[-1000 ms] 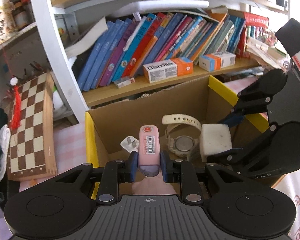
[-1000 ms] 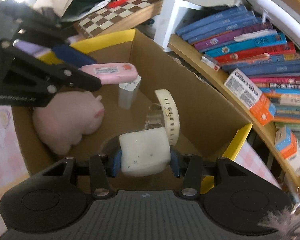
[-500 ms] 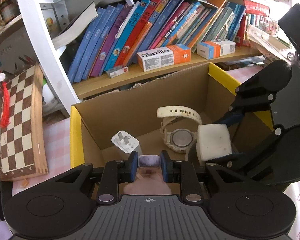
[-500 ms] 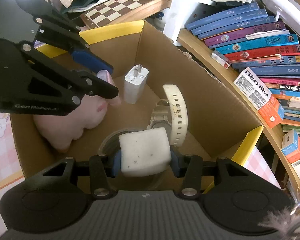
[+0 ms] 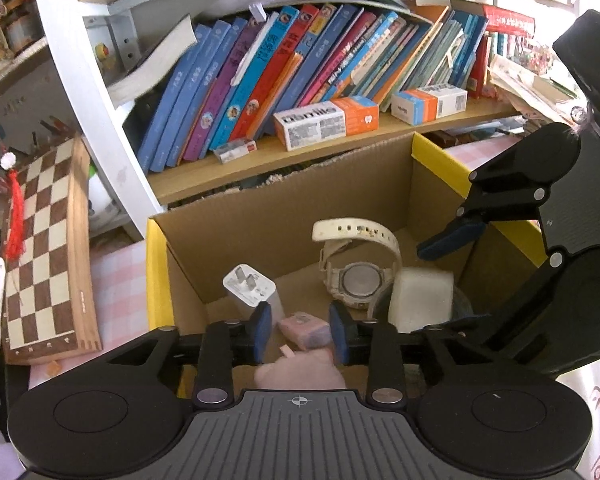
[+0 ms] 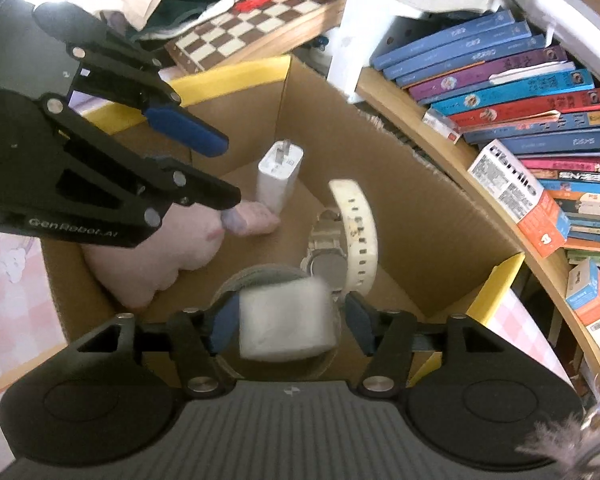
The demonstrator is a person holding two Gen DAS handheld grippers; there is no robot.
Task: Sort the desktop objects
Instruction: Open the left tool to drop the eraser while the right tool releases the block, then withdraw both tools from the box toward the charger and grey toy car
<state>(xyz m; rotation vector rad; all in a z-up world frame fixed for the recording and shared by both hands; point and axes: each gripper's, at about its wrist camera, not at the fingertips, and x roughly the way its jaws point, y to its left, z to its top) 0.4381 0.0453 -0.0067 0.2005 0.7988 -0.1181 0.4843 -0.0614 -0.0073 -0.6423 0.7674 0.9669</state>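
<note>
My left gripper hangs over the cardboard box, its jaws opening. The pink case lies below and between the pads, touching neither, next to the white charger. In the right wrist view the left gripper is above the pink case and a pink plush toy. My right gripper is opening too. The white block sits blurred between its pads with gaps on both sides, over a grey ring. A white watch lies beside it.
The box has yellow-edged flaps and stands on a pink checked cloth. A bookshelf with books and small cartons runs right behind it. A folded chessboard leans at the left, with clothes piled beyond it.
The left jaws have parted and the pink case has dropped from them onto the box floor. The right jaws have widened and the white block has come loose, now blurred.
</note>
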